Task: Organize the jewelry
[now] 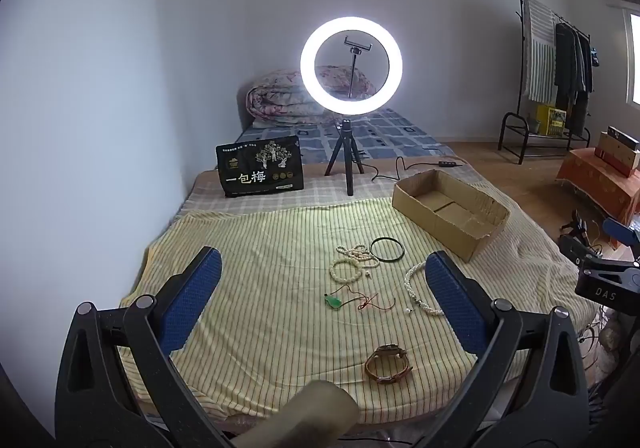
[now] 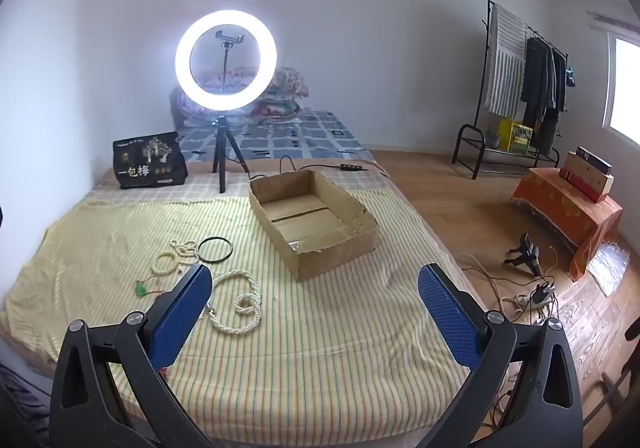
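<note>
While tongs (image 1: 324,284) gape, watch (image 1: 389,363) beneath.

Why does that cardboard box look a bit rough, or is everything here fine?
The box has a ragged, torn rim at its near right corner. The jewelry lies scattered on the striped cloth beside it, none inside yet. Nothing else stands out.
</note>
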### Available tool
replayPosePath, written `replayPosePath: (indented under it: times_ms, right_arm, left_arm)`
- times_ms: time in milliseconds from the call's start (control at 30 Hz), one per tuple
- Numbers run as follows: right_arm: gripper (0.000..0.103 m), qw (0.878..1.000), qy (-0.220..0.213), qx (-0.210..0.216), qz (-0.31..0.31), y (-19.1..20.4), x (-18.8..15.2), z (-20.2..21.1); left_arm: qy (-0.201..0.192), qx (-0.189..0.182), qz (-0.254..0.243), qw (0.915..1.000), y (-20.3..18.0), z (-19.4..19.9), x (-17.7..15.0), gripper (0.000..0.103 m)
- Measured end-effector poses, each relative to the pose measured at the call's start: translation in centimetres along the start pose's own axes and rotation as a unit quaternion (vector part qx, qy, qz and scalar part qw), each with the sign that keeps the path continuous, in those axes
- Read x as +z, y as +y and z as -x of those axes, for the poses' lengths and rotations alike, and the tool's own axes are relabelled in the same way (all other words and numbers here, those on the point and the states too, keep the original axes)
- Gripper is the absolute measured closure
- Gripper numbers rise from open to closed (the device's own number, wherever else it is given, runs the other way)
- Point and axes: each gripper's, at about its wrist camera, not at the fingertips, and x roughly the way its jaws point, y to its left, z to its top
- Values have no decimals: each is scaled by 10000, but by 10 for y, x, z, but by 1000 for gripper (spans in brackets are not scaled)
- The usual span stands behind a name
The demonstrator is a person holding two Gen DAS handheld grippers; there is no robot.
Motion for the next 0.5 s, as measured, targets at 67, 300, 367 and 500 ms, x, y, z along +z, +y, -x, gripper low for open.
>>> replayPosePath:
  times_ms: [67,300,367,500]
  right_arm:
    - [1,10000,-4,-22,-43,-1,1,0]
    - [1,9999,18,0,-126,1,0,-3]
    - [1,9999,15,-11,-142,2,4,-3]
    - [1,9999,-14,17,-168,-2,2,-2]
  left_arm:
    - [7,-12,-52,10000,0,0,0,0]
    - [-22,18,-19,10000,2,0,8,0]
    - [-25,5,-37,10000,3,-1,10,0]
    - [-83,27,-66,9999,-3,3,9,0]
